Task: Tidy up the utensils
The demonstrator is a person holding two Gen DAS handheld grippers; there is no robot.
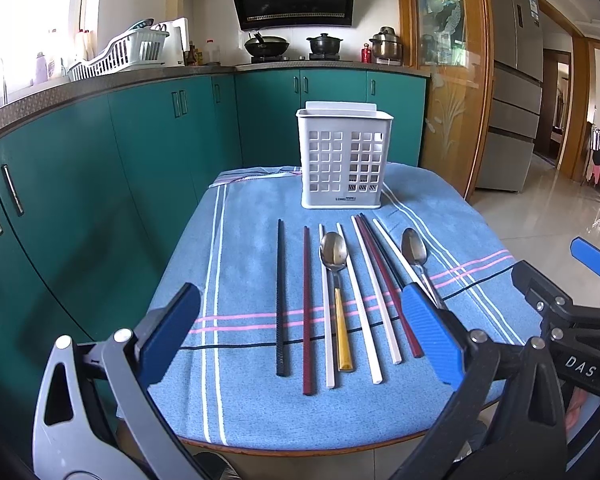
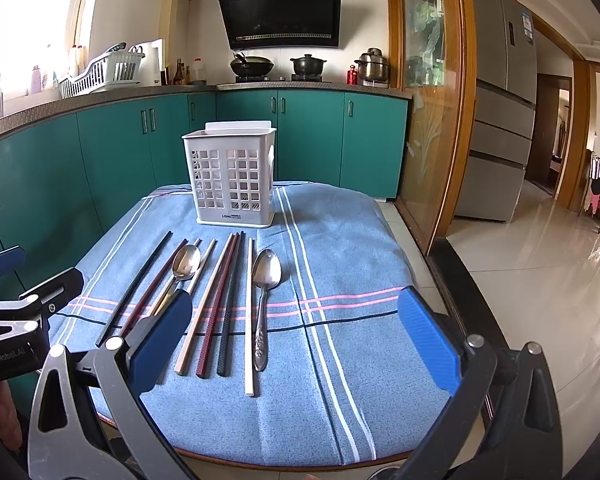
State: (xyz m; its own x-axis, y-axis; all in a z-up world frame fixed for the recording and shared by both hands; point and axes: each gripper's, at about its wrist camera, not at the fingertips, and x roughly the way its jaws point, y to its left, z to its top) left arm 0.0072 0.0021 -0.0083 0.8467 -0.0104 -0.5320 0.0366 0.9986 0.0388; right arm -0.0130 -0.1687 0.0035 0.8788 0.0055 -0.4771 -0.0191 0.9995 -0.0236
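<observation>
A white perforated utensil holder [image 1: 343,160] stands at the far side of a small table with a blue striped cloth [image 1: 240,400]; the holder also shows in the right wrist view [image 2: 232,178]. In front of it lie several chopsticks, black [image 1: 281,300], dark red [image 1: 307,316] and white [image 1: 358,300], a spoon with a yellow handle [image 1: 334,256] and an all-metal spoon [image 2: 265,276]. My left gripper [image 1: 304,340] is open above the near ends of the chopsticks. My right gripper [image 2: 296,340] is open above the metal spoon's handle. Both hold nothing.
Teal kitchen cabinets [image 1: 140,140] run along the left and back. The counter holds a dish rack [image 1: 120,56], a wok [image 1: 266,45] and pots. A glass sliding door [image 2: 428,120] and a fridge [image 2: 500,120] stand to the right, with tiled floor beyond.
</observation>
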